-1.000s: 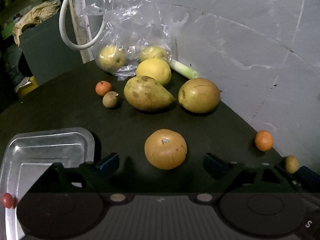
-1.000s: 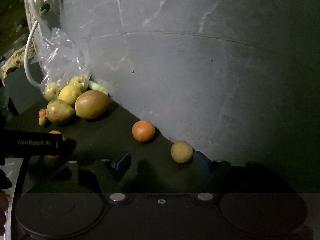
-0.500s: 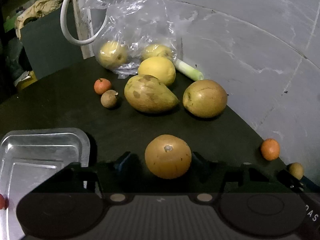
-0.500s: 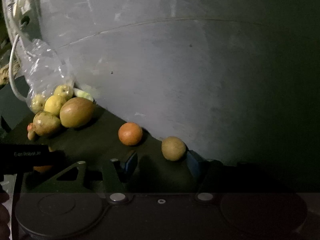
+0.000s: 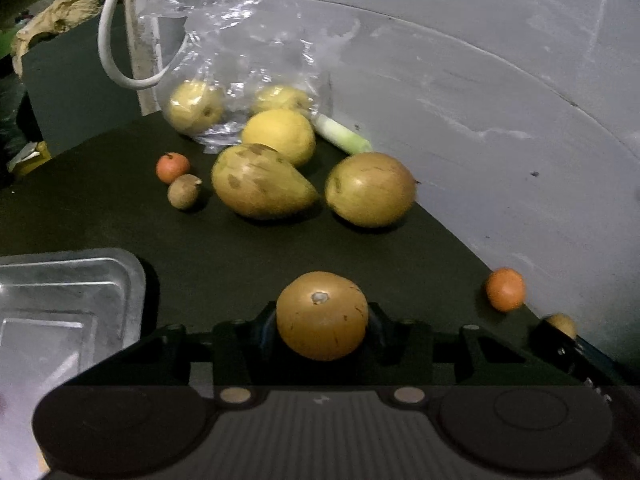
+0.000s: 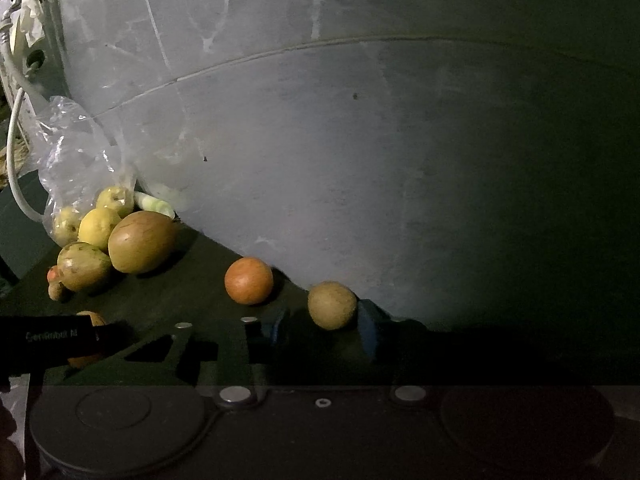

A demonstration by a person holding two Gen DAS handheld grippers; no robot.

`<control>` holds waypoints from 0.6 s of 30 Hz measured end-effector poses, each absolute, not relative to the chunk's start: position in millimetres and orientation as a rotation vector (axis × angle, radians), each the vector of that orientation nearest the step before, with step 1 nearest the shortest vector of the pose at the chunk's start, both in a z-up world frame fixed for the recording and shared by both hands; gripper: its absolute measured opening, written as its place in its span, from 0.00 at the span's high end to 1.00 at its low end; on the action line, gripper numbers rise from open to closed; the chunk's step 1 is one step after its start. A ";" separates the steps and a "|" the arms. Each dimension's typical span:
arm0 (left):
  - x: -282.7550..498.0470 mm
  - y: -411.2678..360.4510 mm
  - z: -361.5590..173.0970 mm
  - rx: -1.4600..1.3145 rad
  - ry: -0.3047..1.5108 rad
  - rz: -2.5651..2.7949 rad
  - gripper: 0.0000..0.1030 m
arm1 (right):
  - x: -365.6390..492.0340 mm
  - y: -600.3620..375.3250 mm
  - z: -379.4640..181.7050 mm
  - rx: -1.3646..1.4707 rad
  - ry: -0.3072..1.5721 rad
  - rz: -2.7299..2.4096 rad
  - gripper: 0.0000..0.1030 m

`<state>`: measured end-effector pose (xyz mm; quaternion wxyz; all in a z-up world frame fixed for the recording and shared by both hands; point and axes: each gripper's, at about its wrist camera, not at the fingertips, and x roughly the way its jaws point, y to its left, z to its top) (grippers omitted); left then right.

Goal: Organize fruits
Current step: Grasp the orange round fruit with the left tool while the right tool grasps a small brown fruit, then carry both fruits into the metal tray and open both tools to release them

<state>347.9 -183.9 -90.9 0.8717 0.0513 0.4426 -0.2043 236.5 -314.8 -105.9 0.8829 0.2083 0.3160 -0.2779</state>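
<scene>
We saw a grey wall rising behind a dark table; a metal tray sat at the table's near left corner, and a clear plastic bag leaned against the wall at the far end with two yellow fruits inside. Just in front of the bag lay a lemon, a spotted pear touching it, and a round greenish fruit beside the pear; a pale green stalk lay along the wall behind them.

Our left gripper had its jaws pinching a round orange-brown fruit, a finger pressed to each side of it; whether it was off the table we could not tell. Our right gripper had its jaws spread around a small brown fruit near the wall, with gaps showing on both sides; a small orange lay just left of it.

Smallest were a tiny orange-red fruit and a tiny brown one, touching, left of the pear.
</scene>
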 end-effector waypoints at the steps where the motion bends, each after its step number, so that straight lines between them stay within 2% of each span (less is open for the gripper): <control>1: 345.9 -185.0 -91.0 0.107 0.927 -0.435 0.53 | 236.1 -314.6 -106.1 0.432 0.658 -0.581 0.67; 5: 338.2 -189.0 -90.6 0.105 0.936 -0.462 0.53 | 233.3 -315.3 -106.0 0.430 0.656 -0.583 0.72; 18: 315.8 -184.6 -90.6 0.096 0.956 -0.513 0.53 | 216.3 -302.1 -102.6 0.411 0.669 -0.508 0.73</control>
